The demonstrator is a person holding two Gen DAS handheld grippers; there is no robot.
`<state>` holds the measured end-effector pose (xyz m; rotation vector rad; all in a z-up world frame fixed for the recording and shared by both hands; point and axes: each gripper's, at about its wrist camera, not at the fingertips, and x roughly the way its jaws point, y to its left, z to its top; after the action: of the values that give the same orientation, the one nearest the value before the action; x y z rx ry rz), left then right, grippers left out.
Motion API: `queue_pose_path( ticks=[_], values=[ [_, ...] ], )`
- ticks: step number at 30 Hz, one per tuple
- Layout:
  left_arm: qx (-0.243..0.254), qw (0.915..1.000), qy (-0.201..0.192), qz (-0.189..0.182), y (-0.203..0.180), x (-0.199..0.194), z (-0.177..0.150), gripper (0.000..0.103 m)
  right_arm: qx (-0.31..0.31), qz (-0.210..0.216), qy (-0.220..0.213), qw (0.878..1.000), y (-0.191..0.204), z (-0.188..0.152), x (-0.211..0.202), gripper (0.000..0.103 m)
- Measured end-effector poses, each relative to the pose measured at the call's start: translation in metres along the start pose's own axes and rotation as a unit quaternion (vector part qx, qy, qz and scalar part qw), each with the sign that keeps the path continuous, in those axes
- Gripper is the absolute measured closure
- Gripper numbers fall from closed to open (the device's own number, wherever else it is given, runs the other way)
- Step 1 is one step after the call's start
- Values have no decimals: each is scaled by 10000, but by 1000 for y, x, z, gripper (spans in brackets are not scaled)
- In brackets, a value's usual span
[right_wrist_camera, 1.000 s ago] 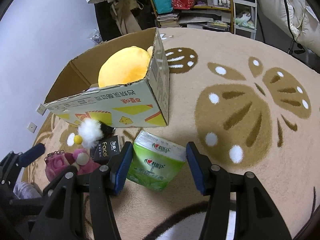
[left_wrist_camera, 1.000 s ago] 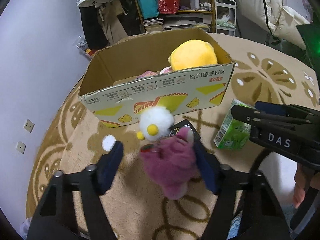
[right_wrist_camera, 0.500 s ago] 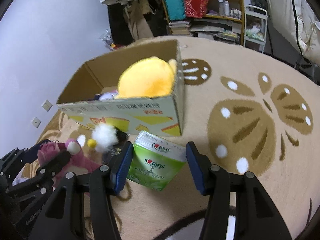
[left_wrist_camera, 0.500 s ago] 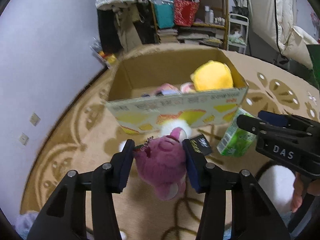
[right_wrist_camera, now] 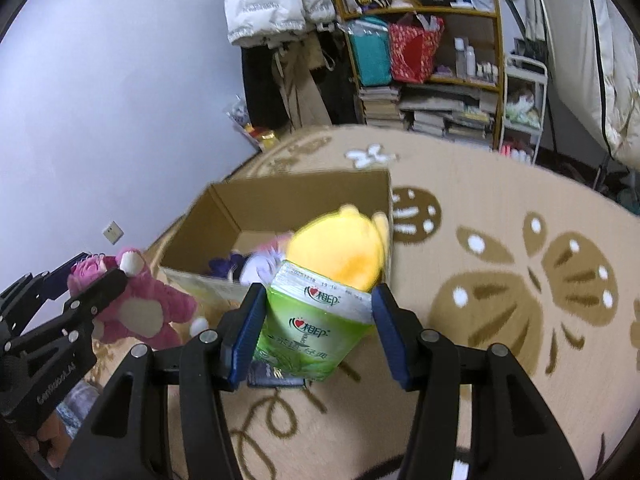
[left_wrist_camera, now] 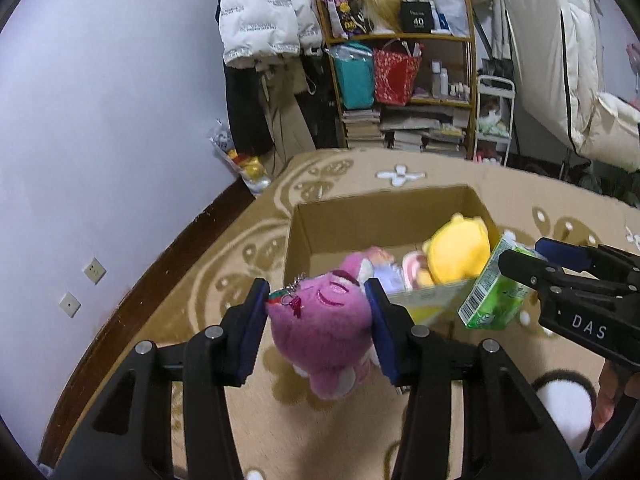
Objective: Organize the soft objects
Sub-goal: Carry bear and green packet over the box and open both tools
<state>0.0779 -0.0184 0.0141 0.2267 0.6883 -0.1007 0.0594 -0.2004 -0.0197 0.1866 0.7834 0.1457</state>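
The left gripper (left_wrist_camera: 316,312) is squeezing a fuzzy pink plush bear (left_wrist_camera: 320,336) between its blue pads at lower centre, a small keychain dangling off it. The right gripper (right_wrist_camera: 316,332) is clamping a glossy green tissue pack (right_wrist_camera: 312,328), boxy and crinkled. Just beyond both, an open cardboard box (left_wrist_camera: 360,216) is sitting mid-frame on the patterned beige rug (right_wrist_camera: 500,200), holding a round yellow plush (left_wrist_camera: 460,252).

Plush toy (right_wrist_camera: 340,250) in box (right_wrist_camera: 280,200) — on rug (right_wrist_camera: 500,208)
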Motion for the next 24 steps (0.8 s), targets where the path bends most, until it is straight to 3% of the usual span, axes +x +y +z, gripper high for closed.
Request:
queue_pose_path(
  ticks=[12,24],
  values=[
    [146,9982,-347,463,24,19,54,56,-255,7,-367,9990,18,49,1,46],
    [74,9996,-241,139,19,58,64,56,-230,-92,-450,9987,19,73,29,46]
  ],
)
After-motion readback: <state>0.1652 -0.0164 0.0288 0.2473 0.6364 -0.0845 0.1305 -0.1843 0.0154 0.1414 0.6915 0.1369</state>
